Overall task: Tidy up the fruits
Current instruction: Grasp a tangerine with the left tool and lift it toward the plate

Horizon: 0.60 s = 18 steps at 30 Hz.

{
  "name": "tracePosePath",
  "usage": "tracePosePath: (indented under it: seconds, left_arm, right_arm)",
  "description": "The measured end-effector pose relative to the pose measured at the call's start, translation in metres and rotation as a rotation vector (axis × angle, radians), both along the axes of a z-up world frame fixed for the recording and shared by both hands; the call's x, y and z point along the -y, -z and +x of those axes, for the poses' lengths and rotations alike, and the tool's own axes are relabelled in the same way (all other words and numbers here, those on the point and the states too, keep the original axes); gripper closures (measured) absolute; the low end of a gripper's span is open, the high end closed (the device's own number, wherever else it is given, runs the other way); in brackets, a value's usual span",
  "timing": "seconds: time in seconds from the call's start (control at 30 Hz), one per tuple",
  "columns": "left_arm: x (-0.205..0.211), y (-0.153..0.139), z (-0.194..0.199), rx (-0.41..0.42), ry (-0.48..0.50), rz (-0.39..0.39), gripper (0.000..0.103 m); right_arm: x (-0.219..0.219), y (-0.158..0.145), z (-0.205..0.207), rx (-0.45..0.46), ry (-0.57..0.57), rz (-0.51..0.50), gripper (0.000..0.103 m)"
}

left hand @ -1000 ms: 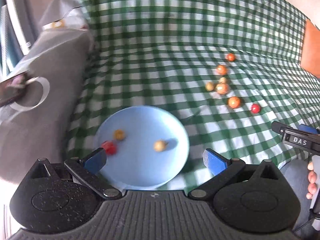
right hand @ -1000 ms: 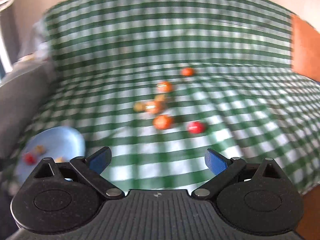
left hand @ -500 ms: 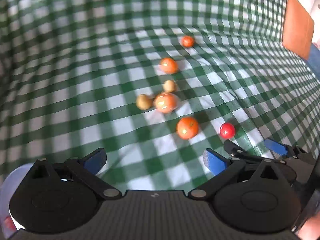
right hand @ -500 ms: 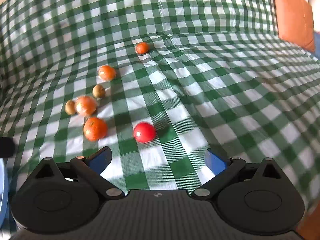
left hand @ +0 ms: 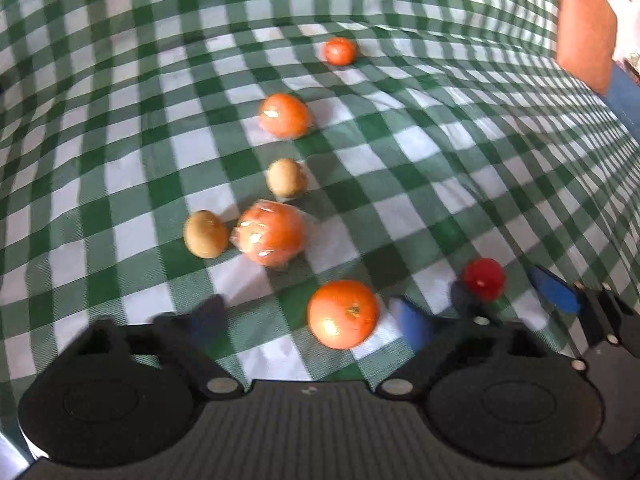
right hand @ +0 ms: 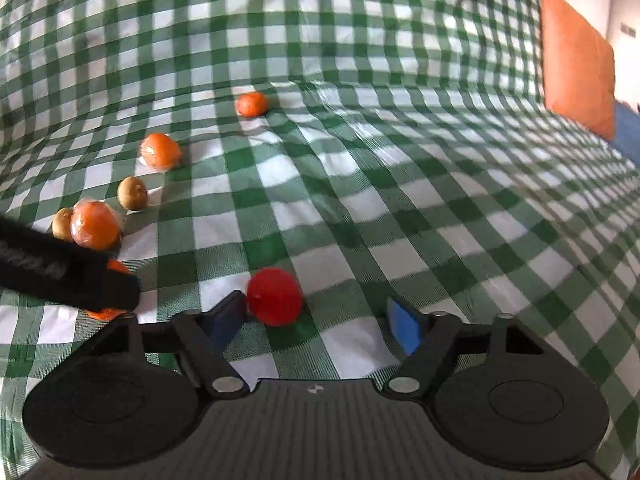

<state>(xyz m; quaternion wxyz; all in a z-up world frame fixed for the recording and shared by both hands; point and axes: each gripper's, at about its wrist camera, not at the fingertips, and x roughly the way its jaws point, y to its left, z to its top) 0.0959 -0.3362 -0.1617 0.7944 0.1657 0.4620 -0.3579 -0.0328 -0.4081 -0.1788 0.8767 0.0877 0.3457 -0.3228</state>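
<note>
On the green checked cloth (left hand: 400, 184) lies a loose orange (left hand: 343, 314), between the fingers of my left gripper (left hand: 310, 322). Its jaws are closing, blurred, with gaps still at both sides of the fruit. A small red fruit (right hand: 274, 296) sits inside my right gripper (right hand: 316, 324), against the left finger and well clear of the right pad (right hand: 404, 330); these jaws are closing too. In the right wrist view the left gripper's black finger (right hand: 60, 272) hides most of the orange (right hand: 114, 266). In the left wrist view the red fruit (left hand: 484, 284) shows between the right gripper's fingers.
Further up the cloth lie a plastic-wrapped orange (left hand: 272, 234), two small brown fruits (left hand: 206, 234) (left hand: 287, 178), another wrapped orange (left hand: 285, 116) and a small orange (left hand: 340, 51). An orange cushion (right hand: 576, 68) stands at the far right. The two grippers work side by side, close together.
Both grippers came down and forward onto the fruits, leaving the blue plate out of view. Their jaws have narrowed, the left around the orange, the right around the red fruit.
</note>
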Motion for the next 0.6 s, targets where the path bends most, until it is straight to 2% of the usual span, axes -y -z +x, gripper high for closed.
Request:
tracePosePath:
  seconds: [0.03, 0.07, 0.13, 0.17, 0.23, 0.27, 0.4, 0.47, 0.6]
  left_arm:
    - [0.000, -0.001, -0.002, -0.004, 0.013, 0.006, 0.041]
    - [0.001, -0.001, -0.006, 0.017, 0.020, 0.012, 0.043]
    - [0.004, 0.000, -0.011, 0.035, 0.043, 0.011, 0.063]
    - [0.005, 0.000, -0.013, 0.043, 0.046, 0.016, 0.063]
    - [0.006, -0.001, -0.015, 0.048, 0.046, 0.023, 0.064]
    - [0.006, -0.001, -0.016, 0.040, 0.043, 0.026, 0.064]
    - [-0.008, -0.011, -0.019, -0.006, 0.000, 0.026, 0.064]
    - [-0.020, -0.019, -0.025, -0.006, -0.013, 0.024, 0.064]
    - [-0.053, -0.038, -0.042, -0.014, -0.034, 0.013, 0.063]
  right_arm:
    - [-0.002, 0.001, 0.002, -0.003, -0.015, -0.017, 0.029]
    - [-0.005, 0.001, 0.003, -0.005, -0.030, -0.031, 0.033]
    - [-0.010, 0.002, 0.006, -0.010, -0.061, -0.068, 0.039]
    - [-0.014, 0.002, 0.007, -0.015, -0.080, -0.092, 0.043]
    - [-0.017, 0.002, 0.010, -0.010, -0.139, -0.098, 0.070]
    - [-0.019, 0.002, 0.011, -0.010, -0.151, -0.104, 0.075]
    - [-0.012, -0.005, 0.004, 0.027, -0.098, -0.083, 0.075]
    - [-0.005, -0.013, -0.004, 0.081, -0.040, -0.078, 0.075]
    - [0.003, -0.026, -0.018, 0.124, 0.032, -0.020, 0.075]
